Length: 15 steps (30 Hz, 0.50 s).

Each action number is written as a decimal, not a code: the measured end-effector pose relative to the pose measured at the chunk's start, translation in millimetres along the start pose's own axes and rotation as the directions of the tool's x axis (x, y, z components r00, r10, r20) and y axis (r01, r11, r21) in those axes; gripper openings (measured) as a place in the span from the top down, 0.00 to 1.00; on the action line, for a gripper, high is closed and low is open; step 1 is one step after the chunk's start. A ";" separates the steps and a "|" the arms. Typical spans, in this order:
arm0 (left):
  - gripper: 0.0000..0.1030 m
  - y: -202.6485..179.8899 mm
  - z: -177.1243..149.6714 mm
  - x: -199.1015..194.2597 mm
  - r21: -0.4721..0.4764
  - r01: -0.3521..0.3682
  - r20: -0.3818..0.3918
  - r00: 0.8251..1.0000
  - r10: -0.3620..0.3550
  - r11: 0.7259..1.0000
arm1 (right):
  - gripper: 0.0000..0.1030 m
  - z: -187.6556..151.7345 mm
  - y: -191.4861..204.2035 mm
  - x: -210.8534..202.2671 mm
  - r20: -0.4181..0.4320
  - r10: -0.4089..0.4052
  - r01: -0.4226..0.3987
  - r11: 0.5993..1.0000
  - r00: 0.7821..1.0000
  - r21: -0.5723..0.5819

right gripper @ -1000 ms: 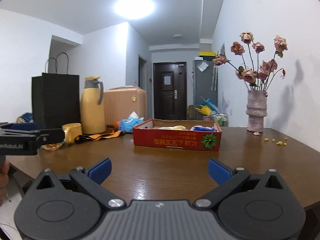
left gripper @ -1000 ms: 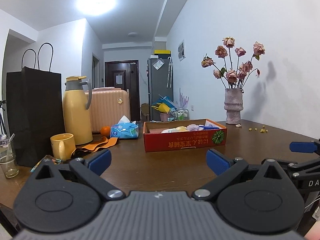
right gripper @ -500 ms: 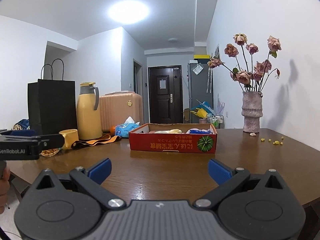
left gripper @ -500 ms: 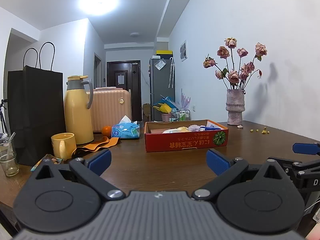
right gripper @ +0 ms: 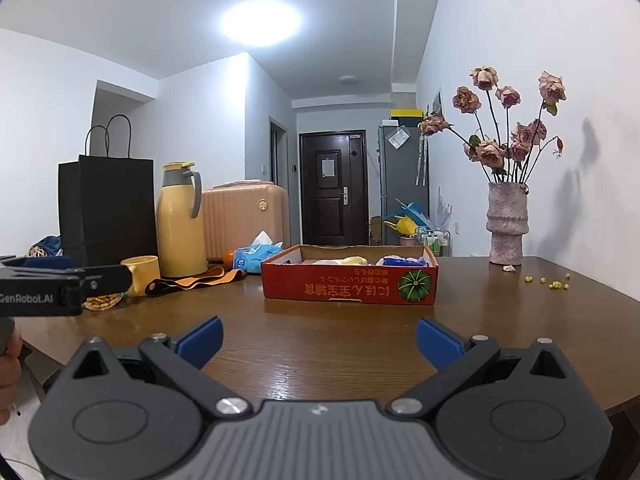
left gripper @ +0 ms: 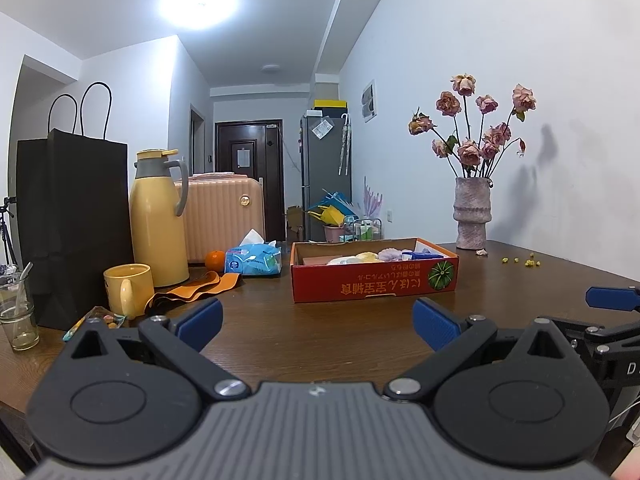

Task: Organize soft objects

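A shallow red cardboard box (left gripper: 374, 282) (right gripper: 348, 284) stands in the middle of the brown table, with several soft items inside: pale yellow, lilac and white ones (left gripper: 372, 257) and a blue packet (left gripper: 424, 256). My left gripper (left gripper: 318, 322) is open above the near table edge, well short of the box, with nothing between its blue fingers. My right gripper (right gripper: 319, 338) is open too and empty, also near the front edge. An orange and black fabric strip (left gripper: 192, 290) lies left of the box. A blue tissue pack (left gripper: 253, 262) sits behind it.
At the left stand a black paper bag (left gripper: 72, 220), a yellow thermos (left gripper: 158, 216), a yellow mug (left gripper: 128, 290), a glass (left gripper: 16, 312) and an orange (left gripper: 215, 259). A vase of dried roses (left gripper: 472, 216) stands at the back right, with small yellow bits (left gripper: 520, 261) near it.
Both grippers have risen and tilted slightly, so the box sits lower in view; the right gripper drifted so the box moved left in its view. Both grippers stayed open.
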State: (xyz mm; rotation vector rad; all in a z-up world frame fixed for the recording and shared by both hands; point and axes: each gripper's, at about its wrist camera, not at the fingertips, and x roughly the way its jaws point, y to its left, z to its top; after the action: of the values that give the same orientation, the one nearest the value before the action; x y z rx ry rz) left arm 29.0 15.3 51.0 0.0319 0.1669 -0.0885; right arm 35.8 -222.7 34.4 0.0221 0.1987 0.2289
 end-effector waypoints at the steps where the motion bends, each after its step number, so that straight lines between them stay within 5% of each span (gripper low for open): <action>1: 0.00 -0.1 0.0 0.0 0.000 0.000 0.000 1.000 0.000 1.000 | 0.00 0.2 -0.5 0.1 0.000 0.000 0.000 1.000 1.000 0.003; 15: 0.00 0.9 -1.5 -0.1 0.002 0.009 -0.002 1.000 -0.009 1.000 | 0.00 -1.2 -0.3 0.2 0.003 -0.002 0.002 1.000 1.000 0.000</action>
State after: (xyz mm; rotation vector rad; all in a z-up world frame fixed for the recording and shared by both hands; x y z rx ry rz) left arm 28.7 16.2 49.5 0.0329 0.1686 -0.0978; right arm 35.9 -223.0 33.2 0.0222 0.1961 0.2272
